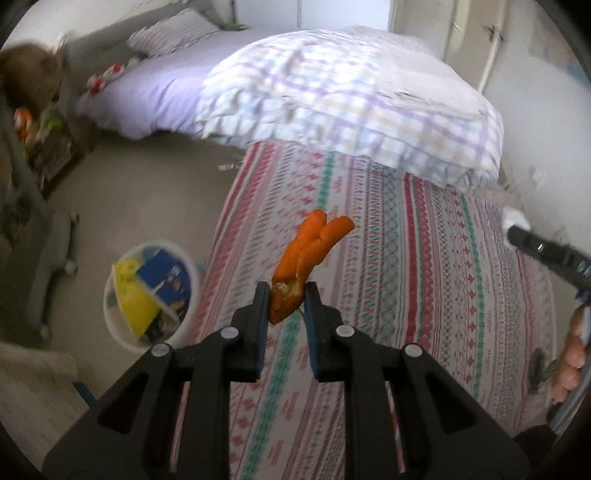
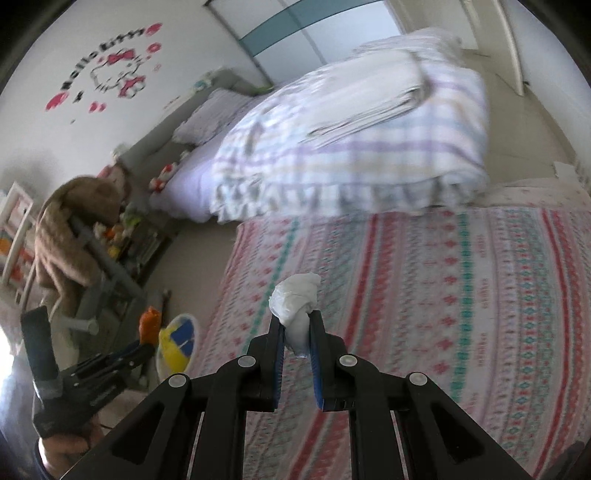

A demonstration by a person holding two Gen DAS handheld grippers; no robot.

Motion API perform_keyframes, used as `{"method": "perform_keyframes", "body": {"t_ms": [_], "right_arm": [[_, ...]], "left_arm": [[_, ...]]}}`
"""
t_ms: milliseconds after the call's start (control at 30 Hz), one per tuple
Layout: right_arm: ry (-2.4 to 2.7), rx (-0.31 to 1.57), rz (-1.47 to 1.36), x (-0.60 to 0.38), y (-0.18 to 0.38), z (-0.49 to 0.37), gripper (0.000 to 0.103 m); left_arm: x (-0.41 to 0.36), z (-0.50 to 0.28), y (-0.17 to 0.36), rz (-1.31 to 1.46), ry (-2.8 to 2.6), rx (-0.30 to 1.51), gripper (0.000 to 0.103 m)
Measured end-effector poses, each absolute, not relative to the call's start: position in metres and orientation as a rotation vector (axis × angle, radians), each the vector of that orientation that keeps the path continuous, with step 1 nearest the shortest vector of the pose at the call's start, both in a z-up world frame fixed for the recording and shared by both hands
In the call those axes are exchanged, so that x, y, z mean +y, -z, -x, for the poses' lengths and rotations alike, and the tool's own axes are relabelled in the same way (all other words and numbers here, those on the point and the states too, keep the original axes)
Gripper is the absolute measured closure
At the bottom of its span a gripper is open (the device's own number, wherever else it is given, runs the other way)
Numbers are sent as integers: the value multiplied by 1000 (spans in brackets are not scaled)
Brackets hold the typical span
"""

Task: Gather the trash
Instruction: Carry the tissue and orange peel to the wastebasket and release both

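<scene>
My left gripper (image 1: 286, 295) pinches an orange peel (image 1: 308, 258) by its lower end, the curled strips standing up past the fingertips over the patterned bedspread (image 1: 424, 295). My right gripper (image 2: 297, 325) is pressed onto a crumpled white tissue (image 2: 295, 299), the wad bulging out above the pads (image 2: 314, 354). Both pieces of trash hang in the air over the near edge of the bed, neither touching the cover.

On the floor (image 1: 147, 192) just beside the bed stands a round white waste bin (image 1: 110, 314), already holding a yellow wrapper (image 1: 135, 295) and a blue packet (image 1: 166, 273). From the left wrist view the bin lies left of and below the peel; from the right wrist view my left gripper (image 2: 146, 343), with the peel at its tip, shows close to the bin (image 2: 181, 343).

Further up the bed a checked quilt (image 1: 351, 99) is folded in a thick pile, with a lilac sheet (image 1: 159, 88) and striped pillows (image 1: 173, 33) beyond it. A brown plush toy (image 2: 74, 229) is draped over a grey chair (image 2: 103, 258) near the wall, which carries a pink cartoon-cat decal (image 2: 114, 70). A hand (image 1: 570, 362) grips the right gripper's handle at the edge of the left view. The outer parts of both views are blurred.
</scene>
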State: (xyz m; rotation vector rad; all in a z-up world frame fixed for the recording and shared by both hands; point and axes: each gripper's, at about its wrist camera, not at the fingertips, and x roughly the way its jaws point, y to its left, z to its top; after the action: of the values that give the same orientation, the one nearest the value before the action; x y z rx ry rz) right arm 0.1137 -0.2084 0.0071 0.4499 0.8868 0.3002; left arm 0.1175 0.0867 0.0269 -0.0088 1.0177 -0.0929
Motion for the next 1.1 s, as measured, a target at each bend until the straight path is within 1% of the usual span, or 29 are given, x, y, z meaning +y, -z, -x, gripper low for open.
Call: {"method": "perform_keyframes", "body": {"t_ms": [133,300,400,600,800,900,933,967,1033,1100], "right_arm": [[-339,926,-399,-170,5,-116,90],[-398,977,-343,-119,25,-119,90],[-447,991,-340,-86,36,-124,90],[-536,1052,-333,-12,71,-135,89],[-607,1079,-353,45,88,-149,89],[-635,1079,-357,69,90,-158,89],[-641,1079,-357,76,90,-162,89],[-646,1077,-355,82,90,-164,89],[-656,1072,-346,98,90,-171,88],[-661,1076,-335,113,91,-176,88]], "left_arm": [[157,-123,-12,192,38,1029,83],[240,-135,20,405,-53,1073,83],[256,-139,39,452,-70,1107,83],[258,-145,70,551,6,1204,83],[271,-150,91,508,11,1257,82],[273,-157,99,443,6,1270,82],[274,-158,101,424,12,1278,74],[272,-161,103,400,19,1295,56],[274,-163,102,369,-16,1293,36],[277,-162,93,366,-23,1260,36]]}}
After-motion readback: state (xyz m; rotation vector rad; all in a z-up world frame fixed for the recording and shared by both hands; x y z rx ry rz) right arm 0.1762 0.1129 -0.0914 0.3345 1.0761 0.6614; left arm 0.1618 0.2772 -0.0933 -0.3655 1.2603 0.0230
